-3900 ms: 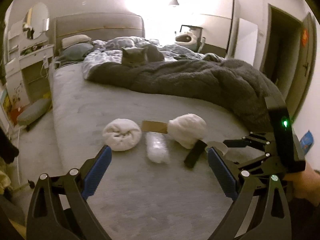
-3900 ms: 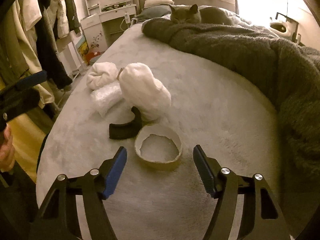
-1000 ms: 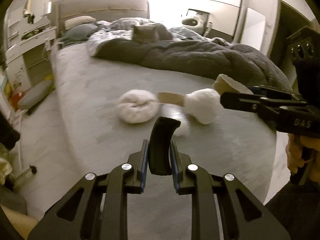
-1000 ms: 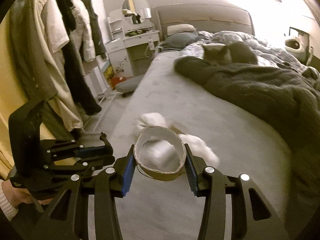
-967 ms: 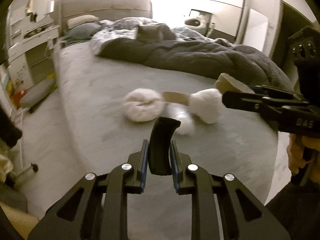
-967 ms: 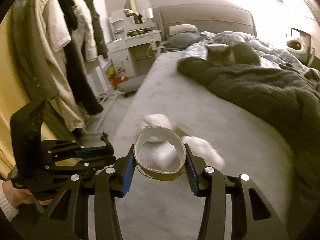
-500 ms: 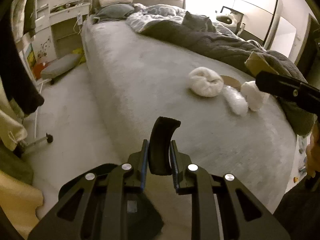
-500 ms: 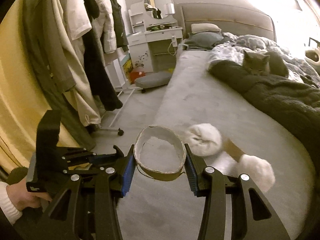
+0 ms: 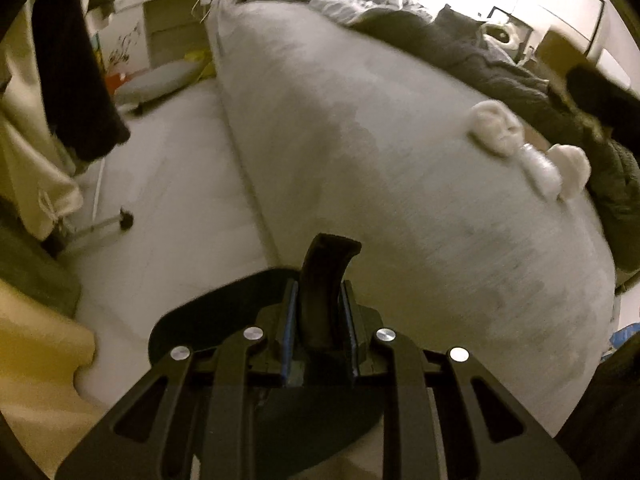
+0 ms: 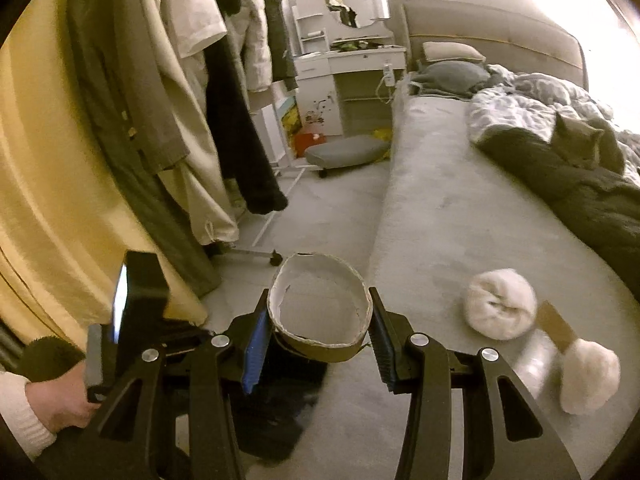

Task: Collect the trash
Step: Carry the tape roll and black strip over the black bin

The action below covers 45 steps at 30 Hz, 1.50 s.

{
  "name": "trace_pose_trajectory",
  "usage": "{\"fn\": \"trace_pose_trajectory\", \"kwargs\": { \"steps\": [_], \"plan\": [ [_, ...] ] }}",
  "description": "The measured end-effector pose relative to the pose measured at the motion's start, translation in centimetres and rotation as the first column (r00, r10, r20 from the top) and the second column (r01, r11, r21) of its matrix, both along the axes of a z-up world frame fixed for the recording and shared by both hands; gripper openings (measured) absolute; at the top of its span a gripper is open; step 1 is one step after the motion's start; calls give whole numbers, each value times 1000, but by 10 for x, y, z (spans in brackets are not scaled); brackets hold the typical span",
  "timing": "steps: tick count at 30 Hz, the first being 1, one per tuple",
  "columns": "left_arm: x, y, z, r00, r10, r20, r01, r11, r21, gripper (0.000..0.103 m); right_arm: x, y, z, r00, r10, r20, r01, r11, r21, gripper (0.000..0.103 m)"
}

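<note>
Left wrist view: I see my left hand-held gripper (image 9: pixel 318 312) clamped on a curved black scrap (image 9: pixel 326 276) directly above the dark bin mouth (image 9: pixel 208 320); right hand-held gripper (image 10: pixel 316 320) clamps the cardboard ring (image 10: pixel 320 308) nearby.

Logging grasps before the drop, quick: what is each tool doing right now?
Left tool: closed on the curved black piece.
Right tool: closed on the cardboard ring.

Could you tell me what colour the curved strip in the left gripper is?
Black; the strip shows best in the left wrist view.
</note>
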State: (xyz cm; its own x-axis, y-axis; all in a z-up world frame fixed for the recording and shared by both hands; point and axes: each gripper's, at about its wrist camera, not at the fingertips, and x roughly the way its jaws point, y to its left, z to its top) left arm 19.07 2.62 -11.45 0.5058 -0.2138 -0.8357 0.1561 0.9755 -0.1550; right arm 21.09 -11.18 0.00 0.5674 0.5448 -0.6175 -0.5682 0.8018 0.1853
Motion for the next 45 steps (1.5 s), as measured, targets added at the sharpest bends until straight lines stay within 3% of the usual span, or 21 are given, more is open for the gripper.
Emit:
{"fn": "trace_pose_trajectory", "kwargs": {
  "steps": [11,23,25,27,30,45],
  "plan": [
    [-11,42,-49,984,43,-174,-42,999,10,22,7,62,-7,997,70,-31,-71,997,-15,46],
    [-33,87,-100,921,76,-383,-100,994,-44,23,17,114,-31,989,107,-100,-112,993,-46,46],
    [-37,90,-101,920,67,-386,-92,995,-46,31,19,119,-38,987,107,-120,-114,992,-52,46],
    [-39,94,-101,922,62,-381,-93,994,-64,52,21,124,-46,984,105,-145,-115,991,-61,46],
    [-44,102,-95,934,58,-353,-90,993,-74,61,24,132,-60,979,99,-181,-114,990,-78,46],
    [-61,141,-51,970,120,-213,-137,989,-64,60,30,168,-117,952,91,-291,-147,973,-176,46]
  ]
}}
